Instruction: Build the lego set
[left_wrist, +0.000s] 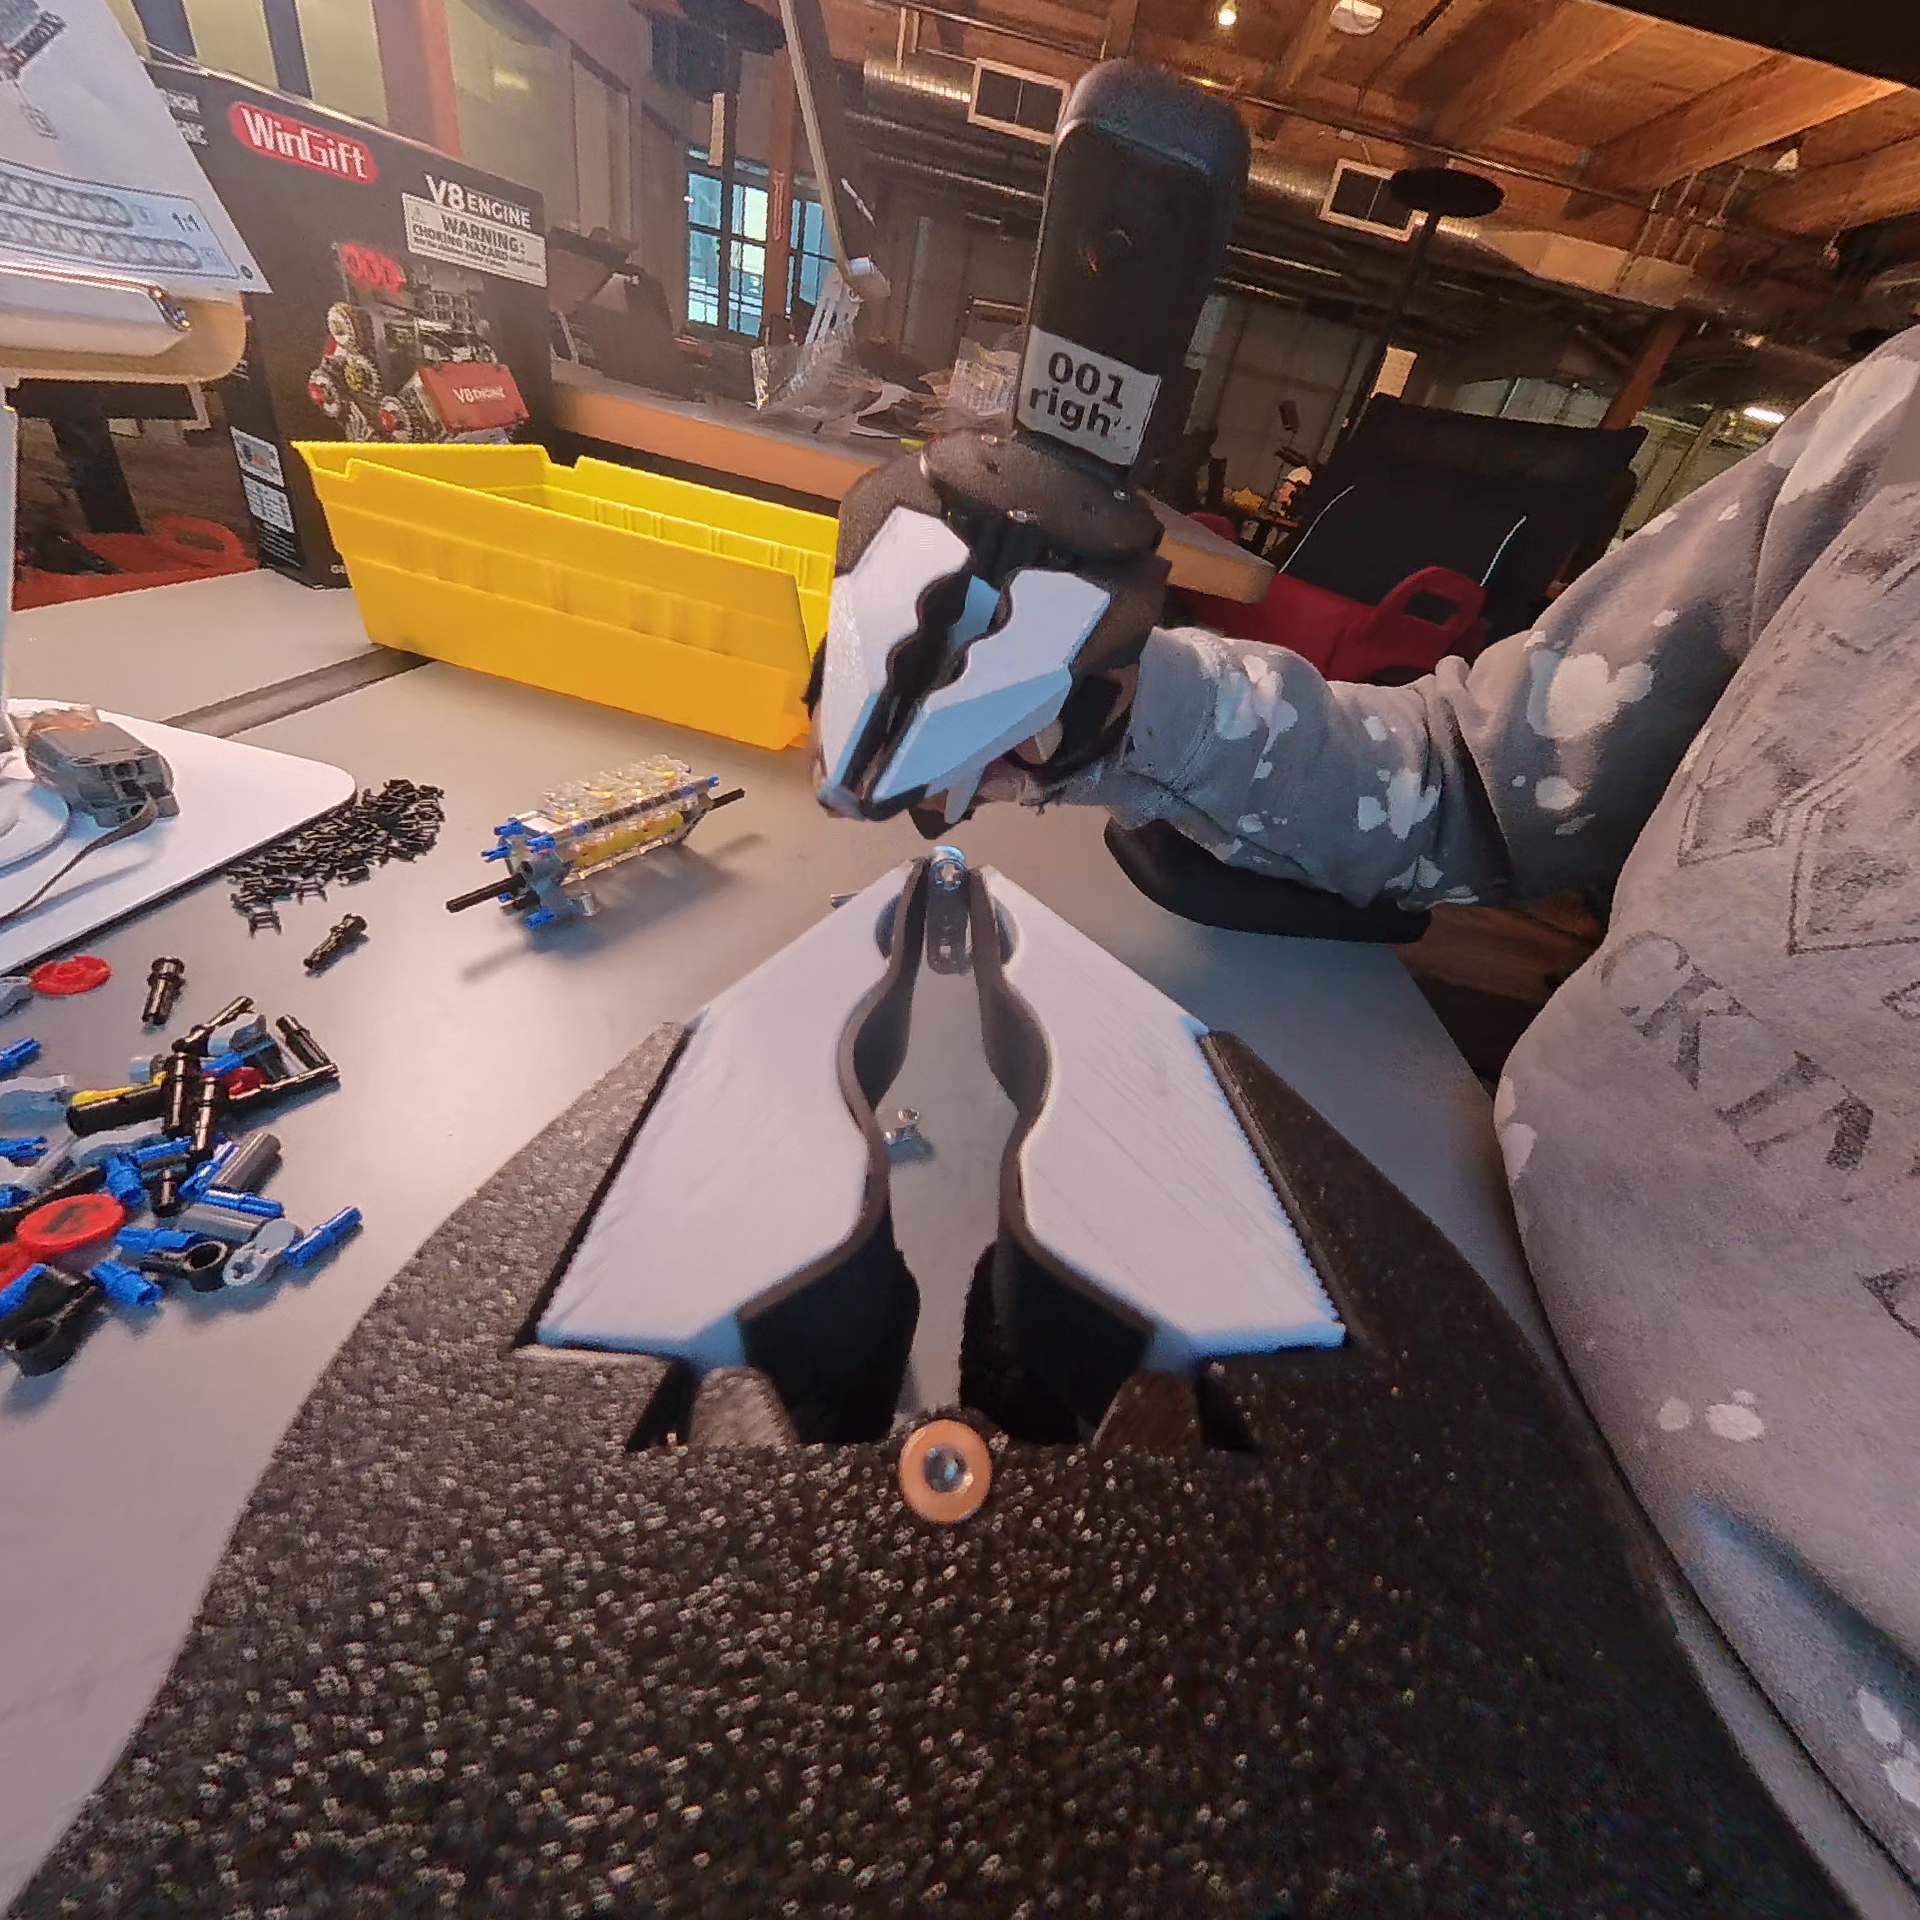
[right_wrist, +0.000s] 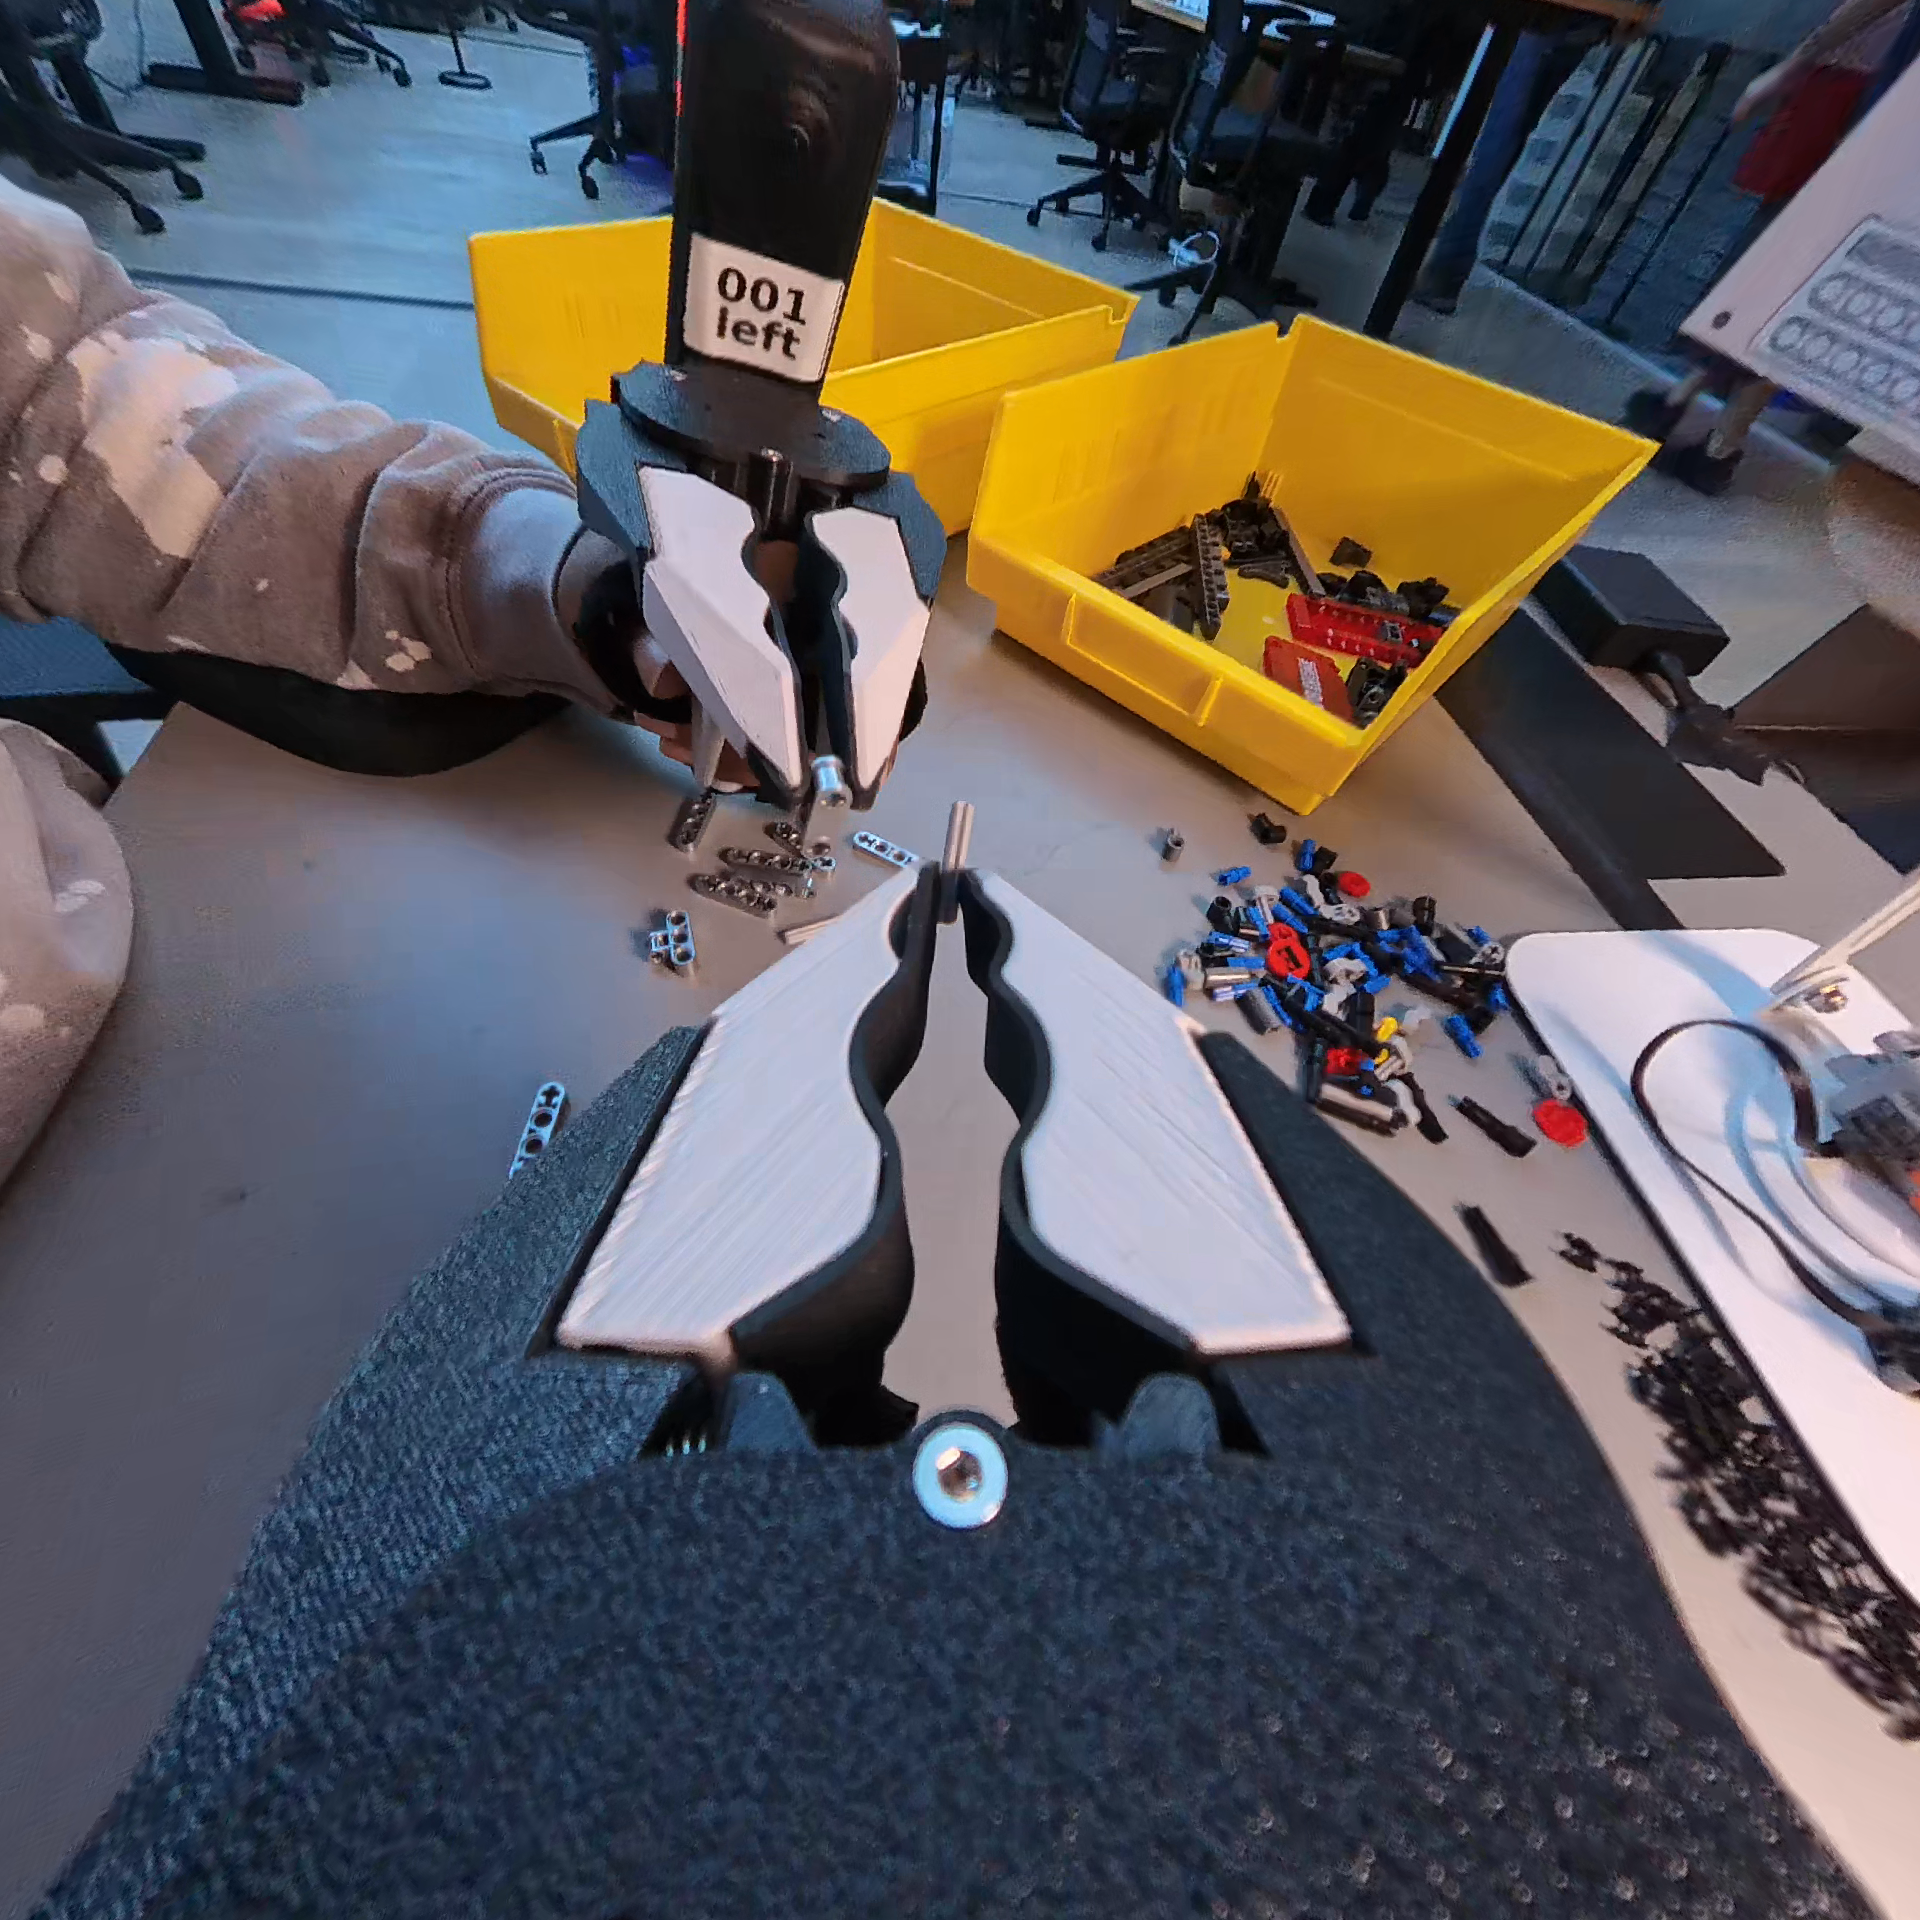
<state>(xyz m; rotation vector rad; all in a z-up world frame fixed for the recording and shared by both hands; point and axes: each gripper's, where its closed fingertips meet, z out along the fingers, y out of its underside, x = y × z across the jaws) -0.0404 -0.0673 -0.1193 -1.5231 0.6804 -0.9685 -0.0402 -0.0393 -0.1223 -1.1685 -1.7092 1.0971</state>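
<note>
My left gripper (left_wrist: 948, 883) is shut on a small silver beam piece (left_wrist: 943, 920) with a round silver bush at its tip, held above the grey table (left_wrist: 520, 1018). It also shows in the right wrist view (right_wrist: 821, 795), with the silver bush (right_wrist: 828, 777) between its tips. My right gripper (right_wrist: 948, 883) is shut on a short grey axle (right_wrist: 956, 847) that stands upright out of its tips. In the left wrist view the right gripper (left_wrist: 847, 800) hangs just beyond my left tips, pointing down. The two grippers' tips are close together but apart.
Several silver beams (right_wrist: 758, 873) lie under the left gripper. A pile of blue, black and red parts (right_wrist: 1340, 977) and black links (left_wrist: 343, 831) lie nearby. A clear engine block (left_wrist: 603, 842), two yellow bins (right_wrist: 1299, 582) (right_wrist: 935, 312), a product box (left_wrist: 395, 312) and a white stand base (right_wrist: 1683, 1039) surround them. Less than 4 cm separates the two grippers' tips. The clear engine block (left_wrist: 603, 842) is about 20 cm from both grippers' fingertips.
</note>
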